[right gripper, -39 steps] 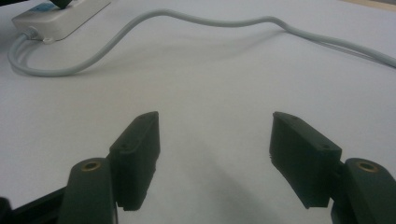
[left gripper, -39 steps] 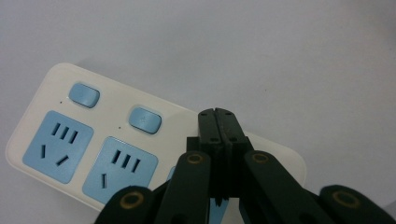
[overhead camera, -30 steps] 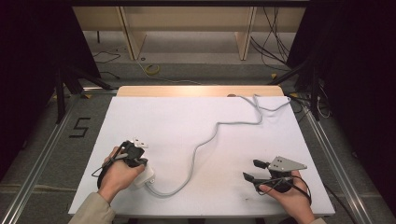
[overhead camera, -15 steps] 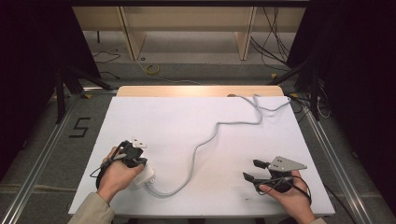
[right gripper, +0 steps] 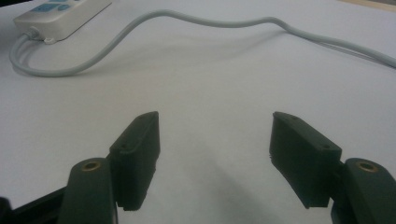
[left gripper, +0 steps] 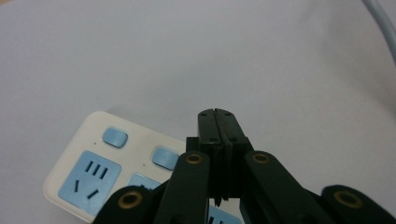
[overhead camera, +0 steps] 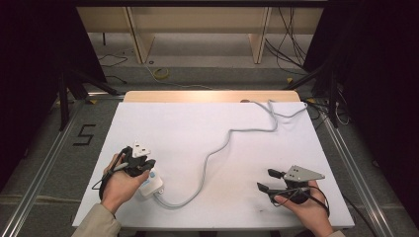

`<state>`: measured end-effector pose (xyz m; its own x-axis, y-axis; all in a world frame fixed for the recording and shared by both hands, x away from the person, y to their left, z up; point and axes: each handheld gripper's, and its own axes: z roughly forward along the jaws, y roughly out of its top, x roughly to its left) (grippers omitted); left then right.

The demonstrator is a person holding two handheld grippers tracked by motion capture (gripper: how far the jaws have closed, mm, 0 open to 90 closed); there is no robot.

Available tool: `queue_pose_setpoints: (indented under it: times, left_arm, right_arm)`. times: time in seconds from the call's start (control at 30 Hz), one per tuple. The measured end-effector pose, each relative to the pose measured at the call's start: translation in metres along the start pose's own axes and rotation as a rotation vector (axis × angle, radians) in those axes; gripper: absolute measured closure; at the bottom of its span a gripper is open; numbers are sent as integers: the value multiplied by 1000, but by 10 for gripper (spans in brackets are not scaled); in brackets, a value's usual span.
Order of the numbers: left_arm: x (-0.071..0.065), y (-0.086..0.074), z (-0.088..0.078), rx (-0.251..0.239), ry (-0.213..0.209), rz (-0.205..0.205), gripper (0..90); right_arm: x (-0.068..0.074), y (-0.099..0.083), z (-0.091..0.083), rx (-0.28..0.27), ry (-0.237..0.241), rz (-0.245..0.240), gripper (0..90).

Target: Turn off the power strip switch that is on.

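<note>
The white bench (overhead camera: 212, 143) carries little, so the risks come from 3 things: the cord, the power strip and the 2 tools.

The grey cord (overhead camera: 217, 150) is the largest. It snakes from the far right corner of the bench across the middle and loops along the near edge into the strip. If the strip is pushed or lifted, I judge that this slack loop could drag, kink at the strain relief, or snag the right tool.

The white power strip (overhead camera: 150, 182), with blue sockets and blue buttons, lies near the near left corner of the bench, partly under the left hand. In the left gripper view the left hand-held gripper (left gripper: 217, 114) has its jaws pressed together with nothing between them, the tip hovering over the strip beside a blue button (left gripper: 164, 157). Whether the tip touches the strip I cannot tell. If it is meant to press a switch, a closed tip that lands off-centre could slide off the button, or shove the light strip toward the near edge instead.

The right hand-held gripper (overhead camera: 269, 180) rests near the near right corner, jaws spread and empty, well apart from the strip. It braces nothing, so the strip may skid under any push.
</note>
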<state>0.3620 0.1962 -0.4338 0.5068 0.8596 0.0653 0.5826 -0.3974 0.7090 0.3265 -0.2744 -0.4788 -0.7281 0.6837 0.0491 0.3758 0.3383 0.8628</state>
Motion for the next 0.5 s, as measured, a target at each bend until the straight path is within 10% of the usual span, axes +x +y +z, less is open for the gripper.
queue_pose_setpoints:
  times: [0.3,0.43,0.5]
  left_arm:
    - [9,-8,-11,-226,-61,-24,670]
    - [15,-13,-9,-274,-20,12,478]
    - [16,-17,-10,-304,-81,-17,372]
  right_arm:
    - [0,0,0,0,1,2,345]
    - [0,0,0,-1,2,2,345]
    - [0,0,0,-1,3,1,345]
